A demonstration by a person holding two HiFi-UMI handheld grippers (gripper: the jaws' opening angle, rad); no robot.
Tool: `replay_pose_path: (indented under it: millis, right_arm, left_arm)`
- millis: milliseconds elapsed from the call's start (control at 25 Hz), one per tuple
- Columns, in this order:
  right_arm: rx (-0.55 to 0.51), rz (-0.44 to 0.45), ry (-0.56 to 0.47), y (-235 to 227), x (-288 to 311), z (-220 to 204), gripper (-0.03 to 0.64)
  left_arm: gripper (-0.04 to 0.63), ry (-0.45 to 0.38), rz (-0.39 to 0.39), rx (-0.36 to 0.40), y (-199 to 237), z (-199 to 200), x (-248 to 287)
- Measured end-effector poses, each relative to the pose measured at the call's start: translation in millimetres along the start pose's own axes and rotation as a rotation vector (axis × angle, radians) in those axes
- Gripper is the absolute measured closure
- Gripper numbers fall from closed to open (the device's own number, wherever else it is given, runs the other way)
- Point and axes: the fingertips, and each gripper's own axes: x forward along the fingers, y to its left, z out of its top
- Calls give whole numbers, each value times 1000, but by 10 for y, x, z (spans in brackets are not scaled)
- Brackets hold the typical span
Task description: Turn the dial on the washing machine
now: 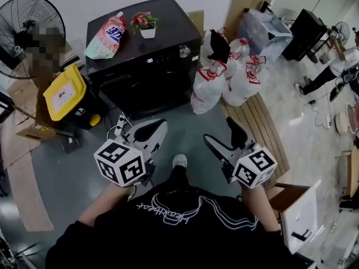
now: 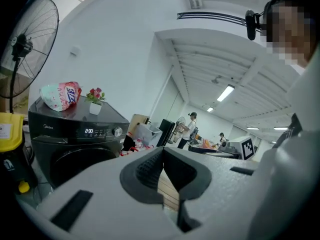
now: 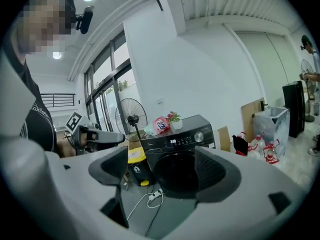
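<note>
A black front-loading washing machine (image 1: 146,55) stands ahead of me, its silver dial (image 1: 184,51) at the right end of the control panel. The dial (image 2: 118,131) also shows in the left gripper view, and small (image 3: 199,137) in the right gripper view. Both grippers hang well short of the machine, over the grey floor. My left gripper (image 1: 148,131) is shut with nothing in it, its pads (image 2: 150,166) meeting. My right gripper (image 1: 224,140) is open and empty, a wide gap between its pads (image 3: 111,166).
On the machine's top lie a detergent bag (image 1: 106,36) and a small flower pot (image 1: 146,26). A yellow bin (image 1: 64,91) and a fan (image 1: 28,27) stand to its left, tied white bags (image 1: 224,74) and wooden slats (image 1: 263,122) to its right. A power strip (image 1: 119,125) lies on the floor.
</note>
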Motion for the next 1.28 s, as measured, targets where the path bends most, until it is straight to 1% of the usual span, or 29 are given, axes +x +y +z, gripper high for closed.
replay_pose_path:
  millis: [320,480,640,800,1000,1120,1280]
  right_arm:
    - [-30,2,27,-590,795,363,206]
    - [-41,14,25,-778,1168,477,207]
    - [-80,-6,13,-959,1476,570,212]
    - [-172,-62,11,-1161,1787,610,218]
    - [-193,-104,32,-1429,2178,520,232]
    - [-236,-123,49,-1554,2413,469,235]
    - [-291,-140,76,-1677,2678,378,236]
  left_arm:
    - [591,0,27,-34,664,339,644]
    - [591,-1,46,-48,983,429,858]
    - [591,0,59,-64,1234,477,994]
    - [591,15,63,-107,1450,446,1046]
    - [591,1,87,-140,1674,483,1005]
    - [591,-19,97,-175,1762,534,914]
    - [591,-16,149,-164,1873,542,767]
